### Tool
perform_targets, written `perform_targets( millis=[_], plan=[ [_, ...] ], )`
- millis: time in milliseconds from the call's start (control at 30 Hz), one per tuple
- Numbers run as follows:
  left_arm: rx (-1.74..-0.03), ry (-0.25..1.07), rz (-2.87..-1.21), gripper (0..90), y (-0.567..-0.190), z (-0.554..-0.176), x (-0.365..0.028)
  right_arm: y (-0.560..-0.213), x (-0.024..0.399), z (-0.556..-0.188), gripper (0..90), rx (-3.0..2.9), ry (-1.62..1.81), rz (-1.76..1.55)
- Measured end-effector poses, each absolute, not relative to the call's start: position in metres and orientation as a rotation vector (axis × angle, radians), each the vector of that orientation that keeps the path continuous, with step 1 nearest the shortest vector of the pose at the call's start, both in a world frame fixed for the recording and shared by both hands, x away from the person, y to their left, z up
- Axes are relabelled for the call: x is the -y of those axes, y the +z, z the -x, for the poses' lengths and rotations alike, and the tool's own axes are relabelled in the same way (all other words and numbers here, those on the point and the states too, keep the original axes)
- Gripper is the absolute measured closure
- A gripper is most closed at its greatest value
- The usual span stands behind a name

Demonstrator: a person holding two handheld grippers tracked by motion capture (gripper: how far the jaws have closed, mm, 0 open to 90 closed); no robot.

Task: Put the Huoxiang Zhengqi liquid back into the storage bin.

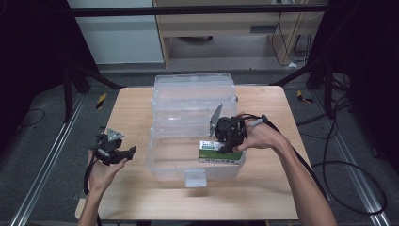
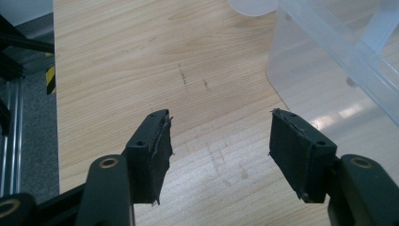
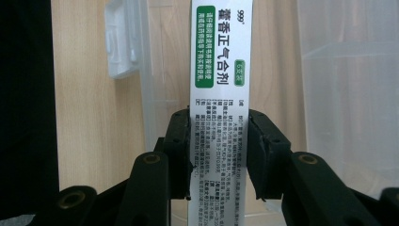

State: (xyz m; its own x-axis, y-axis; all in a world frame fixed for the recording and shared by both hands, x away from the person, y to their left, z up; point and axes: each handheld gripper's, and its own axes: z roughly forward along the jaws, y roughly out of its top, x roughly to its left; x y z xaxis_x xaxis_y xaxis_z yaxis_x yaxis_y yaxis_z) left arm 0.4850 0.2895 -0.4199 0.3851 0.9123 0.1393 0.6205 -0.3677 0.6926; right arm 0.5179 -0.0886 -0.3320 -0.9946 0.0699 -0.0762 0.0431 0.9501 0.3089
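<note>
While the left gripper [image 2: 219, 155] waits above the bare wooden table [image 1: 127, 117], just to the left of the clear plastic box [image 1: 193, 127], its two jaws stand wide apart and nothing is between them. The right gripper [image 1: 225, 147] reaches over the box's right side, inside its front part, and its jaws pinch a white and green carton [image 1: 220, 153] between the pads.

From the high view, the carton lies low in the front right corner of the box, close to the bottom; whether it already rests there I cannot tell. This view also shows both hands, the left hand [image 1: 101, 172] well apart from the box.

Seen from the right gripper view, the carton [image 3: 220, 94] is a long narrow pack with printed text and a green label, gripped on its two long sides, and the box's walls stand on both sides of it. Along the left gripper view, the box's rounded corner [image 2: 329, 70] is near the right jaw, not touching it.
</note>
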Motion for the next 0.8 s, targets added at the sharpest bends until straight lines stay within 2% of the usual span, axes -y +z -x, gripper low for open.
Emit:
perform_targets(
  millis=[800],
  plan=[
    [-1.312, 0.703, -2.106, 38.5, -0.42, -0.485, -0.29, -0.352, 0.079, -0.515, 63.8, -3.051, 0.383, -0.006]
  ],
)
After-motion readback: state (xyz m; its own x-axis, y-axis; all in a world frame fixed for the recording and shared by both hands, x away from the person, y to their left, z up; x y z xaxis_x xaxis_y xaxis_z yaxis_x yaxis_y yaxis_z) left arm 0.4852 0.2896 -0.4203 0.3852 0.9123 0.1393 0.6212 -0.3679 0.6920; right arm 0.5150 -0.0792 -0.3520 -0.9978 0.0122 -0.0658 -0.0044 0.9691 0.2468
